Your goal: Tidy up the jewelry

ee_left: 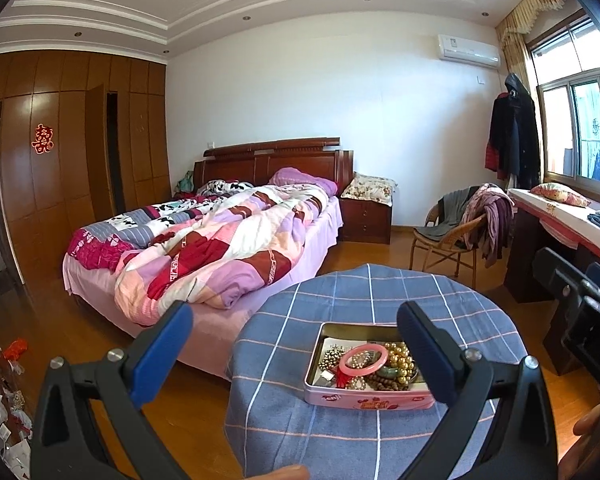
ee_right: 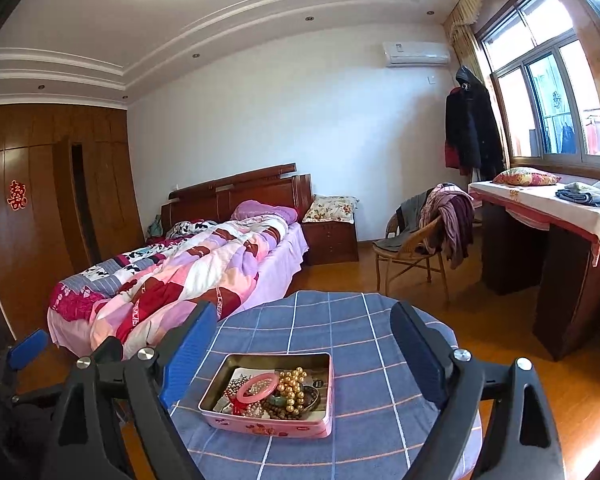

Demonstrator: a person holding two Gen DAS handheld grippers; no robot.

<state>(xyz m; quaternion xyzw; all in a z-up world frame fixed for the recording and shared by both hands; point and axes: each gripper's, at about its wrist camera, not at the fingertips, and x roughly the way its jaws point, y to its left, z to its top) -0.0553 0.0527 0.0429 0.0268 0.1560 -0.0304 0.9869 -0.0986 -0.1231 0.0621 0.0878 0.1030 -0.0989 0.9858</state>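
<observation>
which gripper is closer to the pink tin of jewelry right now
Hard to separate; both hang open, short of the pink tin, holding nothing. The left gripper sits toward the tin's left, the right gripper toward its right, perhaps slightly nearer.

Bright daylight from window (ee_right: 548, 80), glare there; strong fisheye bending, dark corners; far detail perhaps slightly soft.

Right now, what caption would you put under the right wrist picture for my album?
Open right gripper hovers above a pink tin of tangled jewelry on a blue checked table.
</observation>
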